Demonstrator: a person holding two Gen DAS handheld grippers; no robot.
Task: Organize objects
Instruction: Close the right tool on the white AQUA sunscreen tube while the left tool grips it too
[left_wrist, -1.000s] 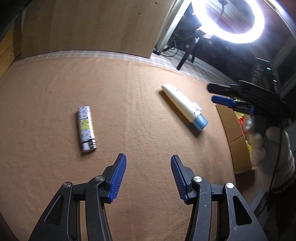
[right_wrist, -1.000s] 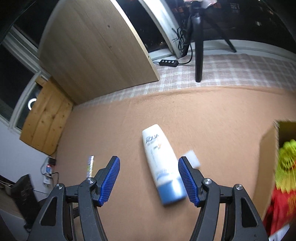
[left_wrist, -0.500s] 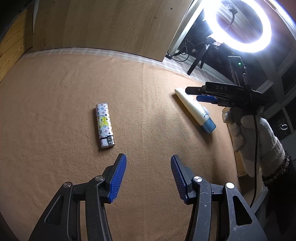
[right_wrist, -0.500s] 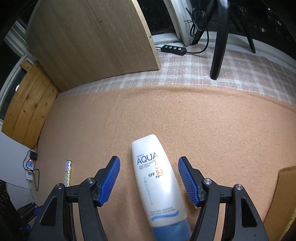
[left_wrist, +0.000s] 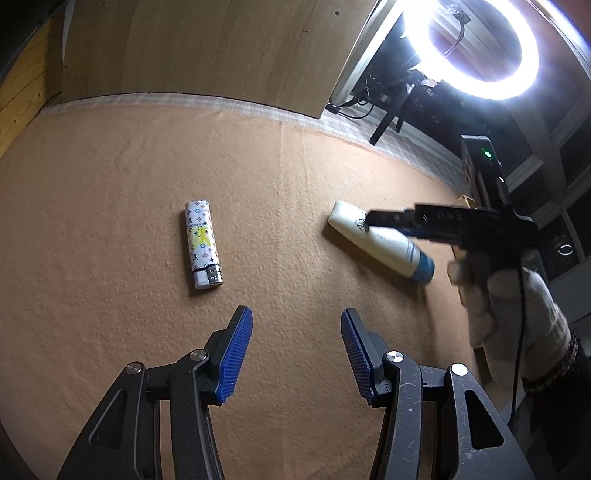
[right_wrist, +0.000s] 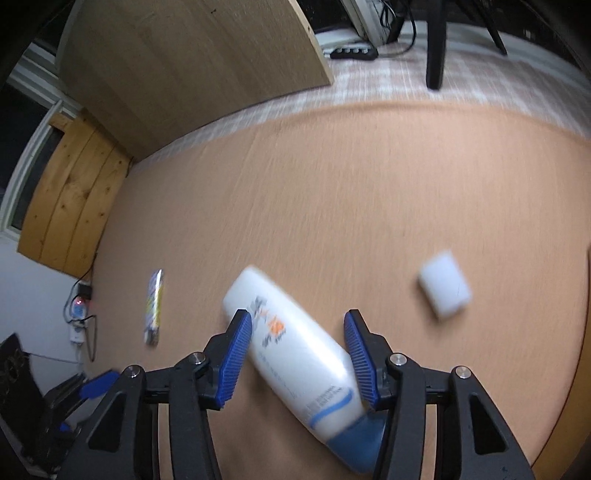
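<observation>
We are holding our right tongs (right_wrist: 297, 352) wide, straddling the white sunscreen tube (right_wrist: 295, 354), which is lying slantwise between the blue pads on the tan cloth (right_wrist: 332, 192). A white block (right_wrist: 445, 288) is lying ahead to their right. Our left tongs (left_wrist: 295, 354) are gaping wide, holding nothing; the patterned lighter (left_wrist: 202, 243) is lying just ahead, slightly left.

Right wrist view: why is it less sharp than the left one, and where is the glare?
Right wrist view: motion blur smears the tube and lighter. Left wrist view: sharp, but the ring light burns out the top right corner.
</observation>
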